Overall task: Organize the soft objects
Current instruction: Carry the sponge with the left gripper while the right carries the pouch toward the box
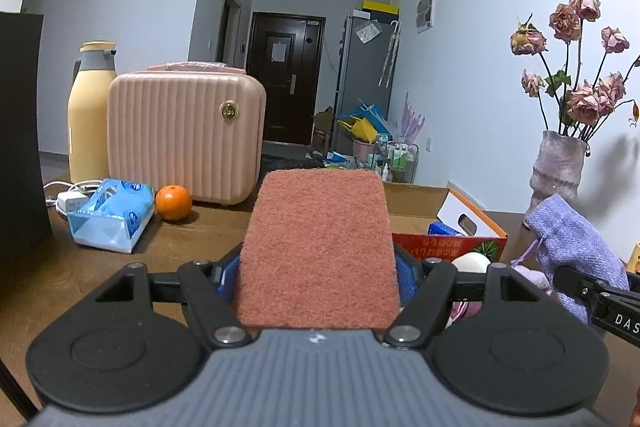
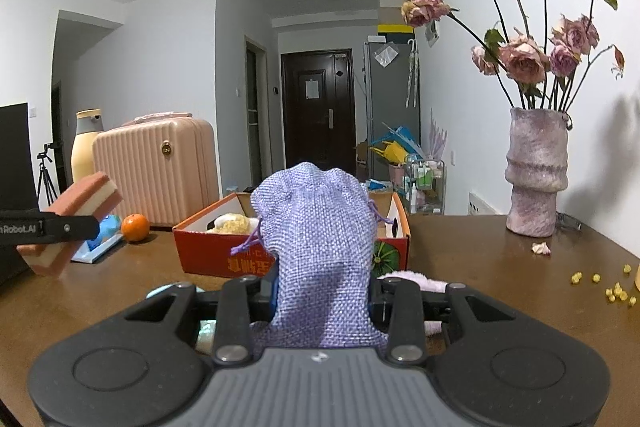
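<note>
While the left gripper (image 1: 318,275) pinches a brown sponge (image 1: 318,251) in its jaws, the right gripper (image 2: 324,291) squeezes a purple cloth bag (image 2: 320,227) near the orange box (image 2: 208,255).

- Cardboard box (image 2: 224,227) at 12 o'clock of right gripper (image 2: 322,291), top open, plush inside.
- Vase (image 2: 536,175) at 2 o'clock, bare table (image 2: 472,251) between it and box.
- Suitcase (image 1: 186,135), orange (image 1: 173,202), tissue pack (image 1: 112,215) block 10 o'clock of left gripper (image 1: 318,279).
</note>
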Available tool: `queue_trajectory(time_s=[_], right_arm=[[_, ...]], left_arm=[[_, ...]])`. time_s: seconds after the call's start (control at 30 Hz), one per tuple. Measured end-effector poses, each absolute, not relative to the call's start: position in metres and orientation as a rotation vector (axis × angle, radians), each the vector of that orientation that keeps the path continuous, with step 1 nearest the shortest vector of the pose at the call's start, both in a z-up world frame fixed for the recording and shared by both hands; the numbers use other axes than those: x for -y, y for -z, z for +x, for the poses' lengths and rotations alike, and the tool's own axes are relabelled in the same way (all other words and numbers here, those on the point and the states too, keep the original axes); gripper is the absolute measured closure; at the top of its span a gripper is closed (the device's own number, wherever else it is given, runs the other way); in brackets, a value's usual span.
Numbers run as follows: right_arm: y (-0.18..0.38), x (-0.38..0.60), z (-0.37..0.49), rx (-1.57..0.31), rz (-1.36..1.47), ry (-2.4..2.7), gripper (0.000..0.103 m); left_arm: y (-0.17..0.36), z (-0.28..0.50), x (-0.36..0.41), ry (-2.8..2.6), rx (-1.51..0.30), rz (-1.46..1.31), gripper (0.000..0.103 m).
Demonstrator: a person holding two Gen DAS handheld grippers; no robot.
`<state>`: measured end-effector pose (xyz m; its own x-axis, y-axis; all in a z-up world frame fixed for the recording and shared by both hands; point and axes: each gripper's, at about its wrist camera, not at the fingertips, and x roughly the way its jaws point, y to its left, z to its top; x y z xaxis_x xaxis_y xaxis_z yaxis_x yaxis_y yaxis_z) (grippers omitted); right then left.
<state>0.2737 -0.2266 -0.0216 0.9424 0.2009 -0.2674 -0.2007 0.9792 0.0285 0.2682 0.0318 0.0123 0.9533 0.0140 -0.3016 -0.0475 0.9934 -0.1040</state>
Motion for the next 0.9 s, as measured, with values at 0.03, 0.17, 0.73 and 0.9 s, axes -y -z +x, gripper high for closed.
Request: queue_trajectory(time_s=[0.03,0.17,0.73,0.9], right_arm=[[0.02,0.225,0.275,-0.268,-0.002,-0.204,0.069],[0.016,0.223,0.281,-0.257,-0.008,-0.205,0.069],[-0.001,0.207,0.322,-0.216,-0.008,-0.205,0.069],[-0.003,0.202,0.342,-0.219,0.001,-0.213,0.069]], left_arm=[[-0.014,0.27,-0.031,-0.032,-0.301,-0.11,0.031],[-0.019,0.276,-0.029,-0.035,-0.287,-0.107,0.031],[-0.034,0.326,-0.017,-0.05,-0.247,-0.104,0.031],[-0.032,0.346,-0.012,-0.05,-0.252,-0.1,0.031]])
